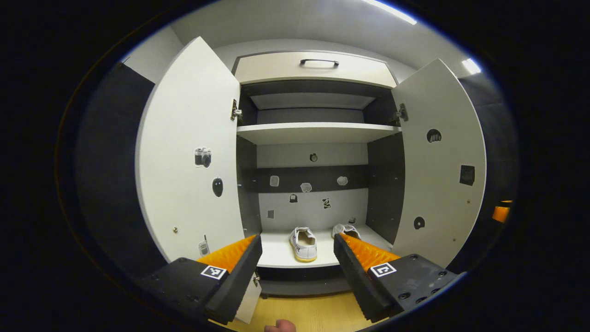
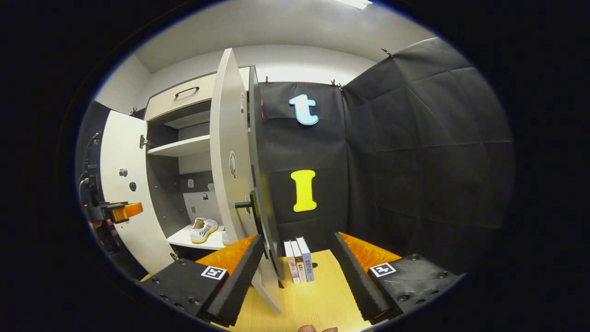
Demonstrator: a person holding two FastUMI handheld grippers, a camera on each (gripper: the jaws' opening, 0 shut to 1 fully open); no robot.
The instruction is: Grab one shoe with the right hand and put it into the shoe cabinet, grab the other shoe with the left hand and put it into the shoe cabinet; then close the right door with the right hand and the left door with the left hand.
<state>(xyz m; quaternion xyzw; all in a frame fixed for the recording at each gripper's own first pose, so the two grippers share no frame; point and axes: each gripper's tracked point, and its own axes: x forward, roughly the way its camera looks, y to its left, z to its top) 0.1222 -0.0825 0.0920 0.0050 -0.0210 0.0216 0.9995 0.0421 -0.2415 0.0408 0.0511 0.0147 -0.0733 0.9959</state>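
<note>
Left gripper view: the left gripper point(image 1: 297, 258) faces the open cabinet point(image 1: 313, 133) head-on, jaws spread wide and holding nothing. Both shoes sit on the bottom shelf point(image 1: 281, 253). One shoe point(image 1: 303, 243) lies near the middle with its heel toward the camera; the second shoe point(image 1: 345, 229) lies to its right, farther back, partly hidden behind the gripper's right finger. The two are apart. The left door point(image 1: 189, 152) and right door point(image 1: 440, 161) both stand wide open, each with small stickers on its inner face. A middle shelf point(image 1: 318, 133) crosses the cabinet above; a drawer point(image 1: 313, 68) with a dark handle tops it. A bit of a hand point(image 1: 280, 326) shows at the lower edge, over a pale wood floor point(image 1: 313, 313).

Right gripper view: the right gripper point(image 2: 298, 260) is released too, jaws wide, nothing between them. The right door is seen edge-on, its lower edge just beside the gripper's left finger; I cannot tell whether they touch. A dark knob point(image 2: 243, 204) sticks out from the door. Three books point(image 2: 299, 266) stand upright on the floor against the booth wall, between the fingers. One shoe shows on the bottom shelf past the door. The left gripper shows far left, in front of the left door.
</note>
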